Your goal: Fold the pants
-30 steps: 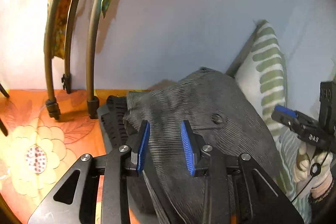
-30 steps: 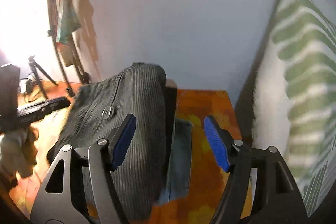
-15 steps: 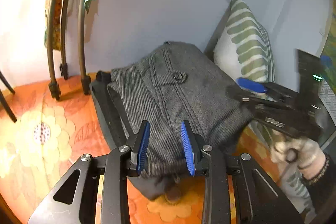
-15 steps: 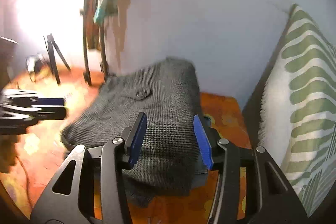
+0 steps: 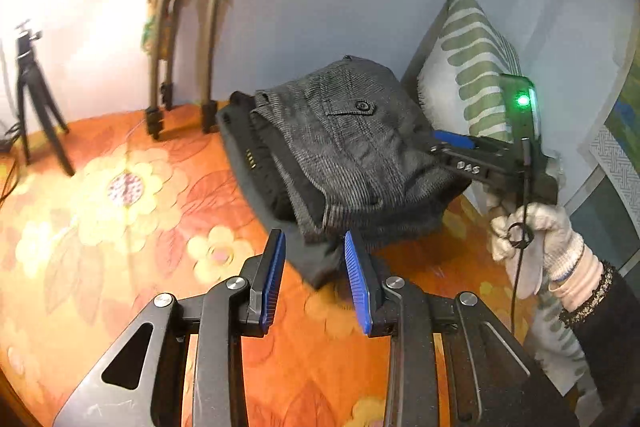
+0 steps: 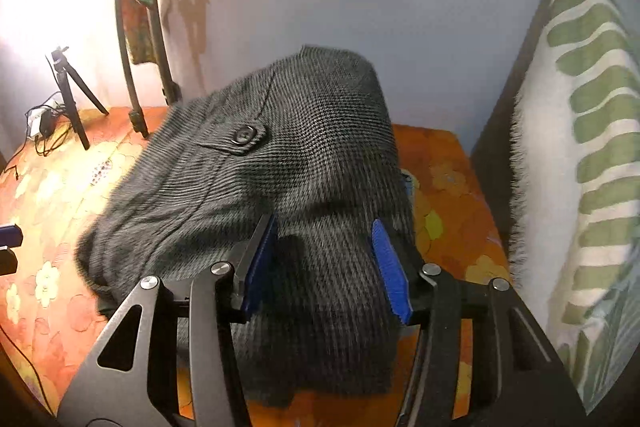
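Note:
Grey checked pants (image 5: 352,147) lie folded in a stack on an orange floral bedspread (image 5: 120,207), back pocket button facing up, over a darker garment (image 5: 248,155). My left gripper (image 5: 314,243) hangs open just short of the stack's near corner, nothing between its blue pads. My right gripper (image 6: 323,227) reaches over the pants' (image 6: 280,155) right end. Its jaws are opening with a hump of the grey cloth between them, and a dark gap shows beside the left pad. In the left wrist view, a gloved hand (image 5: 536,227) holds the right gripper (image 5: 442,145) at the stack's right edge.
A white pillow with green stripes (image 5: 476,67) (image 6: 580,147) leans against the wall just right of the pants. A curved-pole stand with hanging cloth (image 5: 168,47) and a small black tripod (image 5: 36,99) with cables stand at the back left.
My left gripper has drawn back from over the pants to their near corner. My right gripper has come down over the pants' right end, its jaws narrower than a second ago.

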{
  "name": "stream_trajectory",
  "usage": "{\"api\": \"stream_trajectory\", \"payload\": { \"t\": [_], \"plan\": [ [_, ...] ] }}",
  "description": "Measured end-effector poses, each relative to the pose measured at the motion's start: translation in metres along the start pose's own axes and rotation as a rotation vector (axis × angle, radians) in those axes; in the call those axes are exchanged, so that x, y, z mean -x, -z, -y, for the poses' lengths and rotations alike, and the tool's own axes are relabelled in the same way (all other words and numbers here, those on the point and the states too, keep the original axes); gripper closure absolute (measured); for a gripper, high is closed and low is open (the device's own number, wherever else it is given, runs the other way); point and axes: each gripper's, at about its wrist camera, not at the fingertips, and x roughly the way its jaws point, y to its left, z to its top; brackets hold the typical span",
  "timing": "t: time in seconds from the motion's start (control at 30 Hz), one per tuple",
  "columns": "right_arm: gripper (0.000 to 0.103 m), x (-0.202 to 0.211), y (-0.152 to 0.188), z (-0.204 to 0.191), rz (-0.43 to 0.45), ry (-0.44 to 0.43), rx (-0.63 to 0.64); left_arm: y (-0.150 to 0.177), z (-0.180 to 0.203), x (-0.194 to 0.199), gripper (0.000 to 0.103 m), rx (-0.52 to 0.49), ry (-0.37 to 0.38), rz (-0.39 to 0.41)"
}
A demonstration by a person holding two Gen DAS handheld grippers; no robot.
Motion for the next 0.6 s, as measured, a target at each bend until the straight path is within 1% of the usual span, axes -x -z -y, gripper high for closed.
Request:
{"api": "stream_trajectory", "payload": {
  "t": [0.17, 0.23, 0.27, 0.3, 0.43, 0.5, 0.6],
  "plan": [
    [0.050, 0.040, 0.010, -0.007, 0.020, -0.009, -0.057, 0.014, 0.002, 0.032, 0.074, -0.003, -0.012, 0.011],
    [0.050, 0.057, 0.017, -0.012, 0.034, -0.004, -0.066, 0.019, 0.006, 0.045, 0.067, -0.007, -0.013, 0.025],
    [0.050, 0.062, 0.020, -0.014, 0.036, -0.003, -0.068, 0.021, 0.007, 0.051, 0.055, -0.011, -0.016, 0.036],
    [0.050, 0.069, 0.022, -0.017, 0.039, -0.004, -0.072, 0.022, 0.009, 0.056, 0.046, -0.014, -0.021, 0.049],
    [0.048, 0.101, 0.038, -0.034, 0.070, 0.010, -0.082, 0.029, 0.019, 0.079, 0.041, -0.028, -0.026, 0.092],
    [0.044, 0.118, 0.048, -0.041, 0.092, 0.005, -0.094, 0.033, 0.023, 0.089, 0.035, -0.036, -0.031, 0.120],
    [0.036, 0.147, 0.064, -0.053, 0.126, -0.005, -0.130, 0.039, 0.025, 0.101, 0.032, -0.031, -0.039, 0.143]
  ]
}}
